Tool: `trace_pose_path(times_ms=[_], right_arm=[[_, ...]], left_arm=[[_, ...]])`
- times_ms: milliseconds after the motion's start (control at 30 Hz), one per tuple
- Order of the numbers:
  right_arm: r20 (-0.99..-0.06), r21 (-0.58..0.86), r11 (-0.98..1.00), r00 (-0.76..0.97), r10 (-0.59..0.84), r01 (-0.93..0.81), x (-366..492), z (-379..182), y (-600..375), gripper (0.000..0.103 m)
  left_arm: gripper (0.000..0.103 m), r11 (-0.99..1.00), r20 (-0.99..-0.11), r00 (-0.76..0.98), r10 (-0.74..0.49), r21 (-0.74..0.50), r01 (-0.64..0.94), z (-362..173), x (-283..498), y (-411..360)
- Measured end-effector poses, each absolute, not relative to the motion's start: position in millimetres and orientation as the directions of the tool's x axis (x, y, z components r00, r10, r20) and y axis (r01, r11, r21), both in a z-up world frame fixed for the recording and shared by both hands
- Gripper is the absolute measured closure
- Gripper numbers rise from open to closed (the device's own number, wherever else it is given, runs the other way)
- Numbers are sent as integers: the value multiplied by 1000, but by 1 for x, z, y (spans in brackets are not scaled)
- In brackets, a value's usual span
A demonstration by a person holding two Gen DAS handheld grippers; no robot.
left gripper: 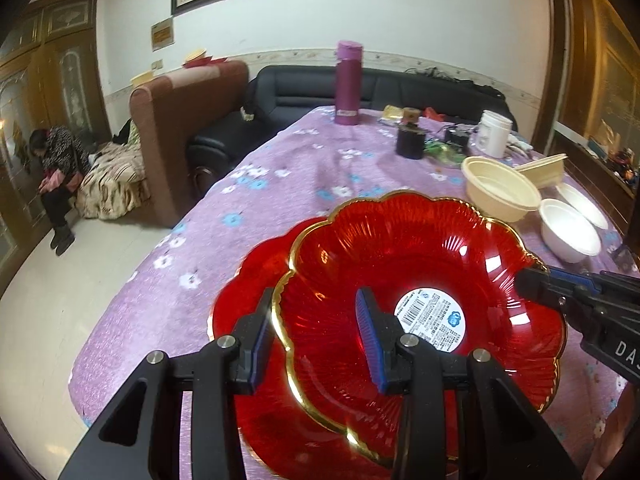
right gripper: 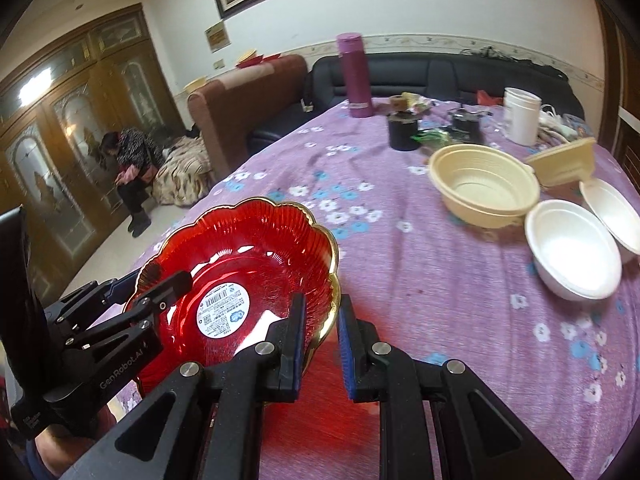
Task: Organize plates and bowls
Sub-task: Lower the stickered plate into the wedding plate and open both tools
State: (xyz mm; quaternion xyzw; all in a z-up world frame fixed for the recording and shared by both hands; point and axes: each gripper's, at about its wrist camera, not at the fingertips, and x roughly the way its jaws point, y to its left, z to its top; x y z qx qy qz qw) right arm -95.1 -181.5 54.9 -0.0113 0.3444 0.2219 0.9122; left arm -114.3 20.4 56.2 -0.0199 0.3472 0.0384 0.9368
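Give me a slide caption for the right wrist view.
Both hand-held grippers carry a red scalloped plate over the purple floral tablecloth.

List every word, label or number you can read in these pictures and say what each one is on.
"GenRobot.AI": on the side of the left claw, seen from the right wrist.
"DA": cut-off letters on the body of the right claw, seen from the left wrist.
Round white sticker inside the red plate: barcode and print, too small to read.
Band on the purple flask: too blurred.
Wall plaque: unreadable.
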Motion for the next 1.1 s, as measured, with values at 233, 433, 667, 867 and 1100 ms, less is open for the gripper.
trace_pose_path(times_ms=[233,433,667,867,1100], right_arm=[[-670,108,889,629,395,-444,-88,41,-157,84],[-696,104,889,606,385,-446,-81,30,-149,84],[-718,111,887,581,384,-449,-74,22,-146,83],[-730,80,889,580,360,-451,-71,21,-141,82],[-753,46,879,561,343,-475,-74,20,-133,69]], left_arm=[[65,993,-682,726,87,-3,-122,43,-110,37],[65,991,-699,707,108,21,-131,37,-106,38],[62,990,-714,687,136,64,-129,34,-100,35],[51,990,-722,677,142,92,-110,34,-97,29],[42,989,-729,668,147,115,-92,33,-95,23]])
